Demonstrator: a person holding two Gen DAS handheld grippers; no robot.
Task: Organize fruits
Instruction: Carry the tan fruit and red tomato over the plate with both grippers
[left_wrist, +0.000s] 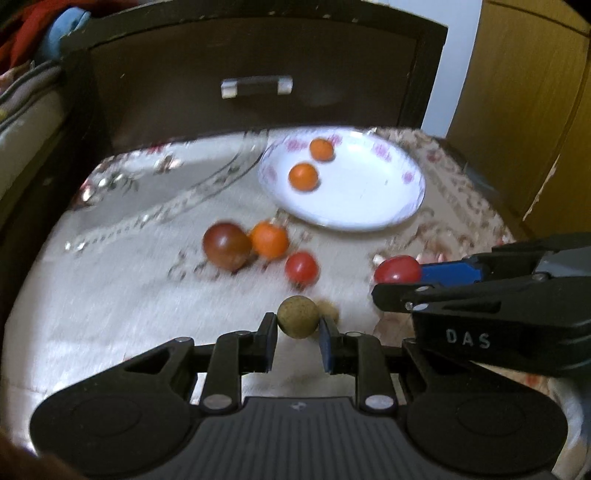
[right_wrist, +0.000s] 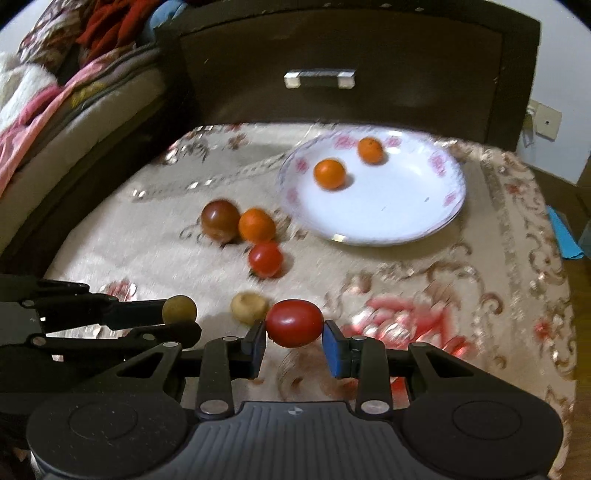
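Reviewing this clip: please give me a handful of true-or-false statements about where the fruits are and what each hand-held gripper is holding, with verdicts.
1. The left hand-held gripper is shut on a small tan fruit. True.
2. The right hand-held gripper is empty. False: it is shut on a red tomato.
3. The white plate holds two orange fruits. True: one orange fruit nearer the middle and another towards the far rim.
4. The dark reddish-brown tomato lies on the plate. False: it lies on the tablecloth, beside a loose orange fruit.
5. A second tan fruit lies on the cloth. True.
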